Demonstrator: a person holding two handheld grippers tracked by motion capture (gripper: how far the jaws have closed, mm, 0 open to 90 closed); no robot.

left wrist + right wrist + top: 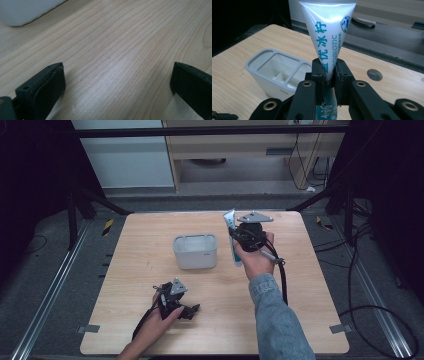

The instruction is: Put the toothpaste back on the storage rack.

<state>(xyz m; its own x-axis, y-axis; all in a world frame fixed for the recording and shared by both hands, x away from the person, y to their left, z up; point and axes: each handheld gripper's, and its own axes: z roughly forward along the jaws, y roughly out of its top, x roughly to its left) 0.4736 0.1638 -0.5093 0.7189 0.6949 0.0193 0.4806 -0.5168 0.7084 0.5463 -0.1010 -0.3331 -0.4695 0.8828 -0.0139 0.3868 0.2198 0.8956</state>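
Wood grain of the table (120,50) lies bare between the jaws of the left gripper (117,82), which are spread wide with nothing held; in the high view this left gripper (187,310) is seen resting low at the near side of the tabletop, in the person's left hand (160,317). A white corner of the organiser (22,12) is caught at the upper left of the left gripper view.

Farther out, the right gripper (329,72) is clamped on a white toothpaste tube (327,32) with blue lettering, pinched about its narrower middle, with the flat crimped end pointing up and away. In the high view the tube (231,227) is held off the table, just to the right of the white compartmented organiser (195,251), which stands near the middle of the board. Its compartments (279,66) appear empty.

The step in hand is judged to be the carry: the tube has been lifted but not yet placed. For the next move, the tube would need to be brought leftward over a compartment, set upright above the opening, lowered in, and only then released. The left gripper could be used to steady the organiser should it shift.
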